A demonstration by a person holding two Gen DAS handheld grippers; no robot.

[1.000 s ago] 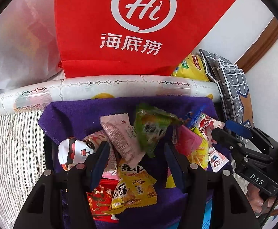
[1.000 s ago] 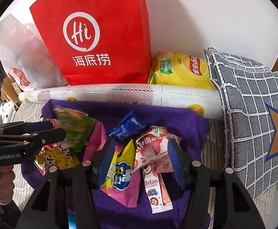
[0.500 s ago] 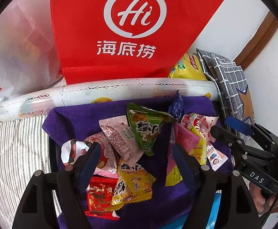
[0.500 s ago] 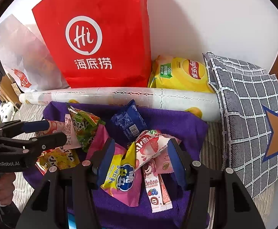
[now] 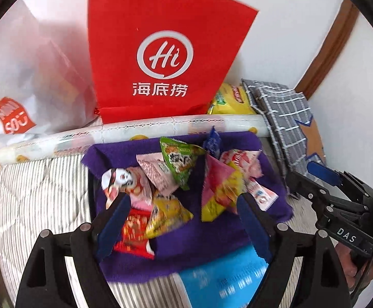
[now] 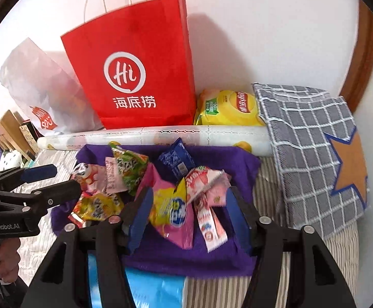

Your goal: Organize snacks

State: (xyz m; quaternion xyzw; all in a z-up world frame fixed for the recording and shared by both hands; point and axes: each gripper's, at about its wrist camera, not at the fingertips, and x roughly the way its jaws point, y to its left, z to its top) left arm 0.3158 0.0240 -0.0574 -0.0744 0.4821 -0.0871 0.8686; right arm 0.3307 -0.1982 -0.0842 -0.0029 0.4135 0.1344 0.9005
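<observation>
Crinkly foil snack packets [image 5: 176, 177] lay heaped on a fuzzy purple cloth [image 5: 212, 233]. Both left tongs [image 5: 183, 220] and right tongs [image 6: 189, 213] stood spread, gripping nothing.

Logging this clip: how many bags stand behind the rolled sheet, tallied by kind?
Shopping bags: 2 (red Haidilao bag, white bag)
Crisp bags: 1 (yellow Lay's crisp bag)
Total: 3
</observation>
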